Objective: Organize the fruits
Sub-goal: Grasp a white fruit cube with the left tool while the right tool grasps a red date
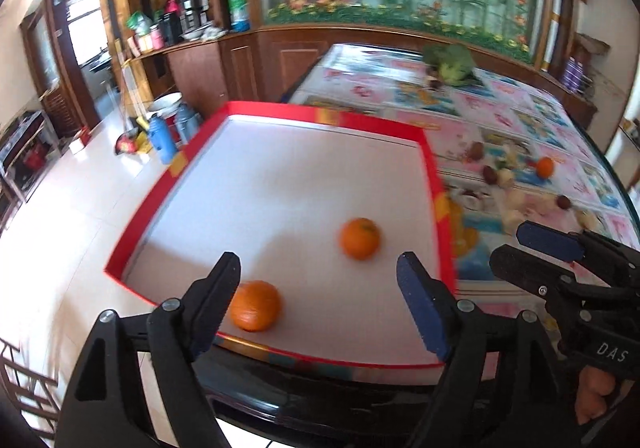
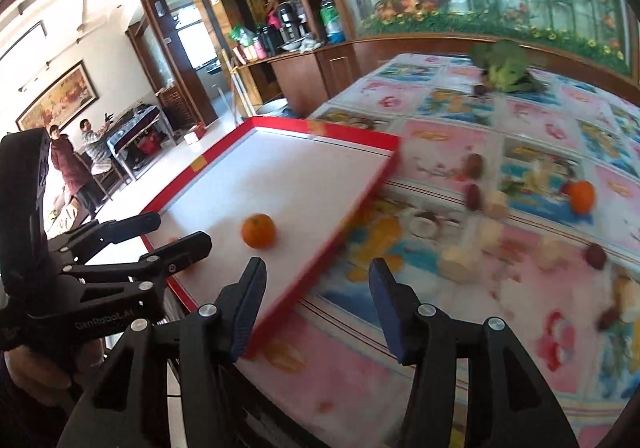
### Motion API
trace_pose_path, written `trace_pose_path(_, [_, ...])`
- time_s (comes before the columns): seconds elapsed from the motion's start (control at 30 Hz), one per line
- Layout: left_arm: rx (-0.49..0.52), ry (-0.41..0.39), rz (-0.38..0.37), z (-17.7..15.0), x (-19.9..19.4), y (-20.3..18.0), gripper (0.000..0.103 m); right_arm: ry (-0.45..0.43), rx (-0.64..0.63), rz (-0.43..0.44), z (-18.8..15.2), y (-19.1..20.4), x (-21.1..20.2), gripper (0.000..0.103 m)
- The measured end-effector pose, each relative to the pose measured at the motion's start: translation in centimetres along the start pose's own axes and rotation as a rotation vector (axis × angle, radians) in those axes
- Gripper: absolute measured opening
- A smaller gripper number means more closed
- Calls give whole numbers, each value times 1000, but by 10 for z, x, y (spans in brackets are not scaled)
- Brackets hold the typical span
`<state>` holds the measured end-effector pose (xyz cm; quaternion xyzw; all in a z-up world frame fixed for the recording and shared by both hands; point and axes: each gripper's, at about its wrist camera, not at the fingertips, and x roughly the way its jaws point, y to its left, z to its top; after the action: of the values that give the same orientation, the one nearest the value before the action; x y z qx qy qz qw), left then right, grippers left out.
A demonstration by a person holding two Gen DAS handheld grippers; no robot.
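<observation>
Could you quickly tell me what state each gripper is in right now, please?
Left gripper: open, holding nothing, above the red tray.
Right gripper: open, holding nothing.

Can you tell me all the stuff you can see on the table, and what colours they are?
tray: one, red rim and white floor, near left part of the table
oranges in tray: two, orange, one mid-floor, one near the front edge
orange on table: one, orange, on the cloth right of the tray
broccoli: one, green, far end of the table
dark red fruits: several, small, scattered right of the tray
pale chunks: several, cream, among the red fruits; too blurred to name
tablecloth: one, pink and blue pictures
left gripper: black, open, empty, over the tray
right gripper: black, open, empty, by the tray's right rim
</observation>
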<state>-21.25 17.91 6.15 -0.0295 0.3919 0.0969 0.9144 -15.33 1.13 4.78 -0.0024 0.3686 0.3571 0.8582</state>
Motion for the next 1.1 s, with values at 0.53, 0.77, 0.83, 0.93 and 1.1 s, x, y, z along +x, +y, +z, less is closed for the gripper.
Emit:
trace_pose_path(0.53, [207,40,-174,17,13,-111,82,5,313,-248,-45,-132,-68,53])
trace_pose_path(0.77, [239,67,-201,20,30,-127,82,42,390,-302,-44,-152,-56,42])
trace_pose_path(0.83, [247,70,-198,22,34,-129,82,42,394,-333,-41,-154,-53,36])
trace_pose_path(0.93, [249,79,-212,28,42,-132,82,40,398,-376,-38,-159,-50,27])
trace_pose_path(1.1, [246,115,-254,34,58,-140,82,41,393,-422,-36,-160,-49,24])
